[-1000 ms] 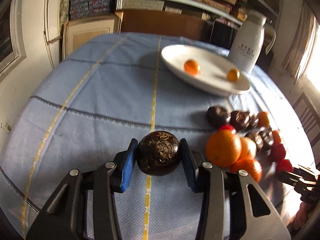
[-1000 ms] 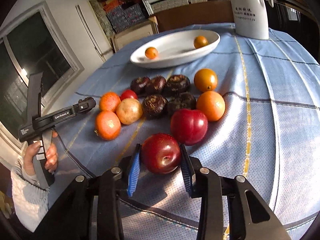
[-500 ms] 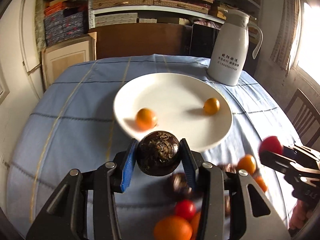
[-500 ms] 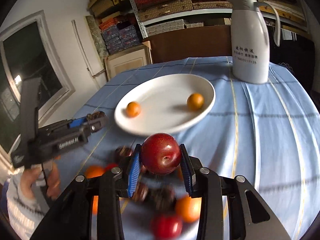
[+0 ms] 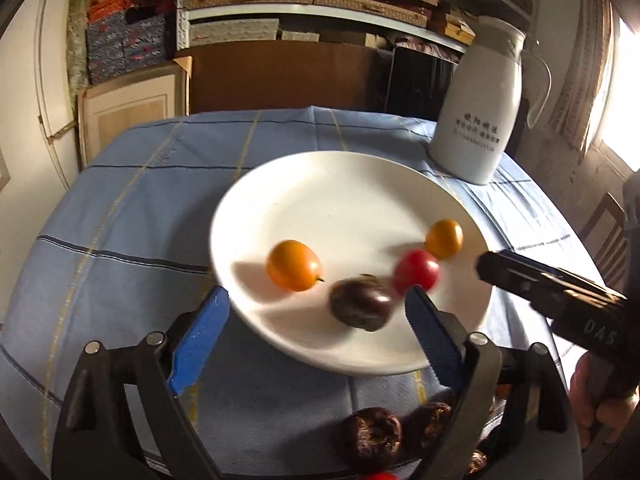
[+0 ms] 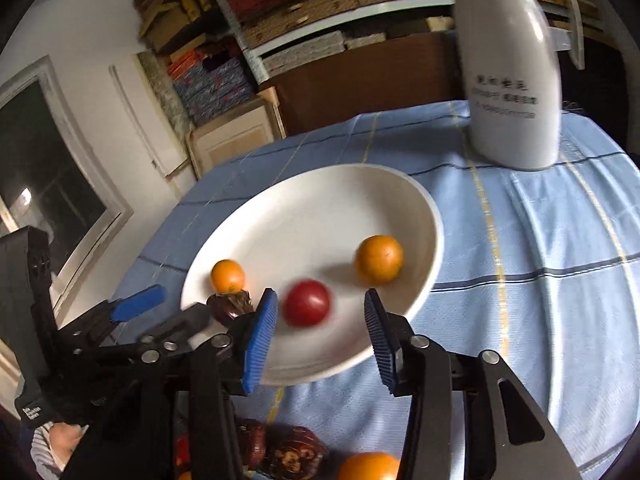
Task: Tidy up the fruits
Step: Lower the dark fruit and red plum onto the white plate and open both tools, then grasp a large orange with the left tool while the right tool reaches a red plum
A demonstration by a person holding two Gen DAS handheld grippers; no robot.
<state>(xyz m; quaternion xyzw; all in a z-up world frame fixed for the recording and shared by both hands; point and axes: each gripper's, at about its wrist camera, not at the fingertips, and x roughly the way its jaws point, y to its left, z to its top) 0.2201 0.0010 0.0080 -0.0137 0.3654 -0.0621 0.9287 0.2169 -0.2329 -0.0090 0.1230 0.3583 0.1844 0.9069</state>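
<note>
We record both fruits released: dark fruit and red fruit now free over plate, jaws opening

One plate bears four fruits; one jug.

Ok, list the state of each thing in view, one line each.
left gripper: jaws opening, empty
right gripper: jaws opening, empty
dark fruit: released, blurred, over the plate
red fruit: released, blurred, over the plate
white plate: upright, holds two orange fruits
white jug: upright
</note>
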